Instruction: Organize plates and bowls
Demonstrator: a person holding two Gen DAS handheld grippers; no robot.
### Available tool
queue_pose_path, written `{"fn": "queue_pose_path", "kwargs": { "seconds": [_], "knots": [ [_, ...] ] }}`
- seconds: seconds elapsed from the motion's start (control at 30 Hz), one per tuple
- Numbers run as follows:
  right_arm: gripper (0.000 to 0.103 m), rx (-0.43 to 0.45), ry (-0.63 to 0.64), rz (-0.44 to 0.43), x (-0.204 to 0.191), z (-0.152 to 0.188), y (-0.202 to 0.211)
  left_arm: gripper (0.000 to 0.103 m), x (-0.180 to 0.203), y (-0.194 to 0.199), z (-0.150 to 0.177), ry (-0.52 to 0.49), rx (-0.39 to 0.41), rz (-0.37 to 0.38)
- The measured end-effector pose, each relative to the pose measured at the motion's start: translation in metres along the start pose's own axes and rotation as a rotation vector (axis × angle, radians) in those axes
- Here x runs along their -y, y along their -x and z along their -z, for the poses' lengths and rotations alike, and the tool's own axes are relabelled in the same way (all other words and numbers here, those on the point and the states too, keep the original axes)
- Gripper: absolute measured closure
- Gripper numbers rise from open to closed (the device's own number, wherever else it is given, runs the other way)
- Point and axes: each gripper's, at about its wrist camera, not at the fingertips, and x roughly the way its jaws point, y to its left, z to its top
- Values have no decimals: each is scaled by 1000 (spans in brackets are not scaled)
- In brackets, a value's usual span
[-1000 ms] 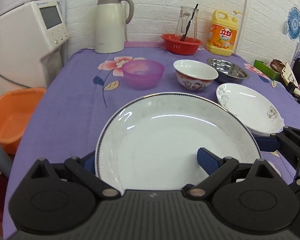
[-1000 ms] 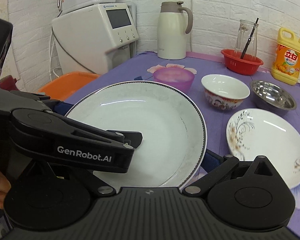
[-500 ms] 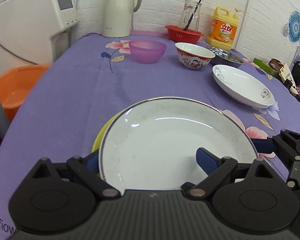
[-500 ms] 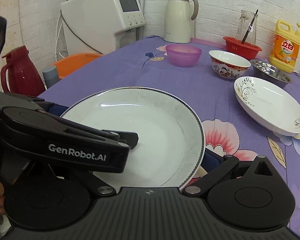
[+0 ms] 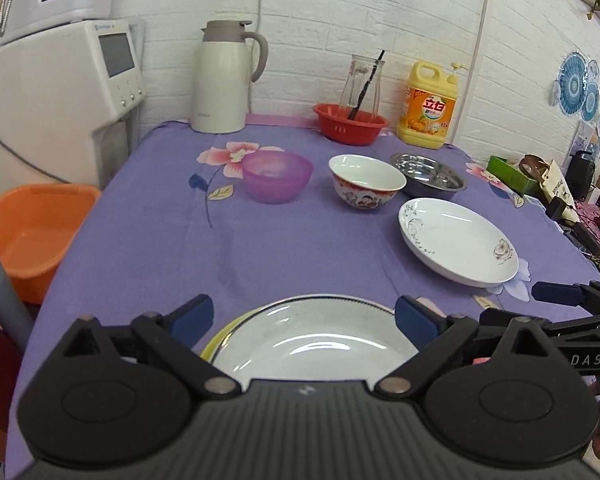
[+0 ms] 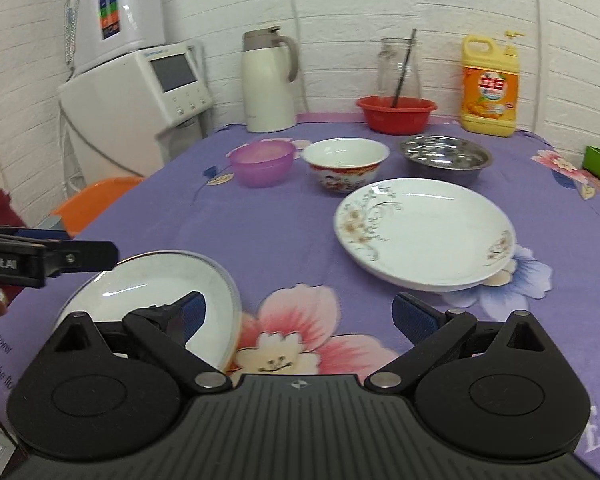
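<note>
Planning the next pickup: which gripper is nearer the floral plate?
Right. The right gripper faces the floral plate just ahead across bare cloth. The left gripper hovers over the black-rimmed plate, farther from it.

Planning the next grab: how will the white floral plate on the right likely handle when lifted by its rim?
The floral plate looks like glazed ceramic with glossy highlights, so probably stiff, slippery at the rim and breakable. It is wide and shallow, so a one-sided rim grip may let it tilt.
</note>
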Motion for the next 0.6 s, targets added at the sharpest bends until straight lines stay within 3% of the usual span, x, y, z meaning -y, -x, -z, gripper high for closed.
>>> {"fn": "queue_pose_path", "kwargs": {
  "seconds": [0.27, 0.43, 0.6],
  "knots": [
    [0, -26, -93, 168, 79, -15, -19, 7, 54, -77, -35, -60, -117, 102],
    [0, -80, -111, 210, 113, -27, -60, 7, 84, -136, -53, -72, -177, 129],
    [0, -122, -140, 213, 131, -31, -96, 7, 108, -178, -64, -62, -176, 125]
  ]
}}
